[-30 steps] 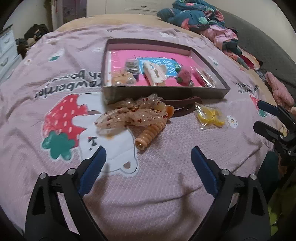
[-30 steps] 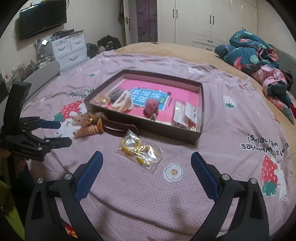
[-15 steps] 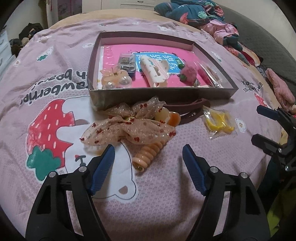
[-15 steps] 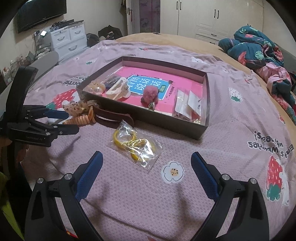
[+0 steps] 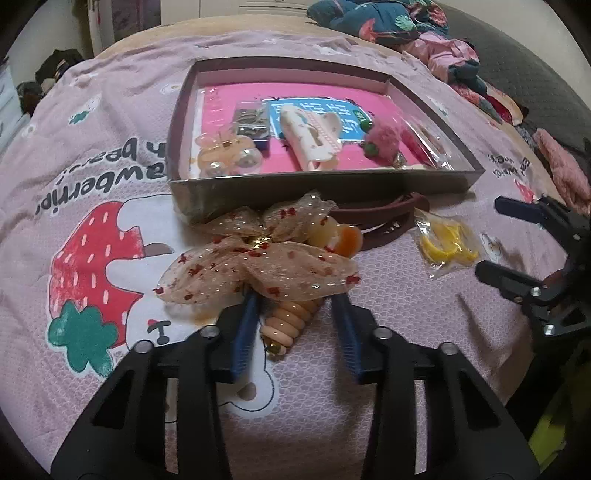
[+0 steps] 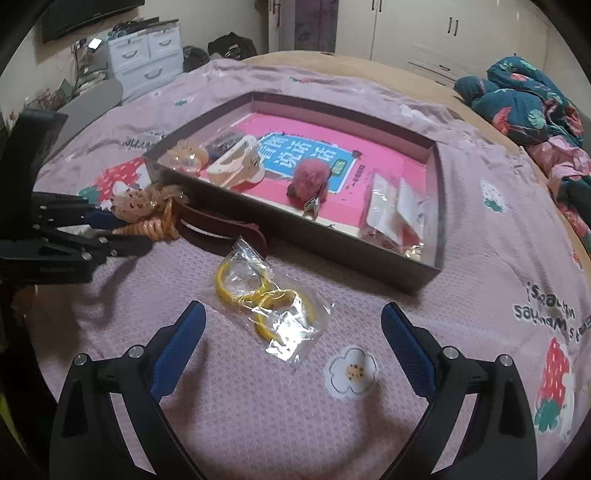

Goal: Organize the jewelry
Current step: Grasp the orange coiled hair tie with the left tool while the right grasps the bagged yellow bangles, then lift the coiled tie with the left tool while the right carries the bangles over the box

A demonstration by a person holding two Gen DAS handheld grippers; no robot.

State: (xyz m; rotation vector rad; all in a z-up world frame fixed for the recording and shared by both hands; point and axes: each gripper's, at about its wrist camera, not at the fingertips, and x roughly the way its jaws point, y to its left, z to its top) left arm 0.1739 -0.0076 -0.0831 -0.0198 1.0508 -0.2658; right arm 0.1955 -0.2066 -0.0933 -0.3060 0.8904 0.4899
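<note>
A dark shallow box with a pink floor holds several hair accessories. In front of it lie a sheer spotted bow, a peach spiral hair tie, a brown headband and a clear bag of yellow rings. My left gripper is partly closed, its blue pads on either side of the spiral tie, under the bow's edge. My right gripper is open and empty just short of the bag of yellow rings. The left gripper also shows in the right wrist view.
The pink strawberry-print bedspread covers the bed. A pile of clothes lies at the far right. White drawers and wardrobes stand beyond the bed. The box's near wall rises behind the bag.
My left gripper has moved forward to the spiral tie and bow and narrowed its jaws around the tie. My right gripper has moved closer to the bag of yellow rings, still open.
</note>
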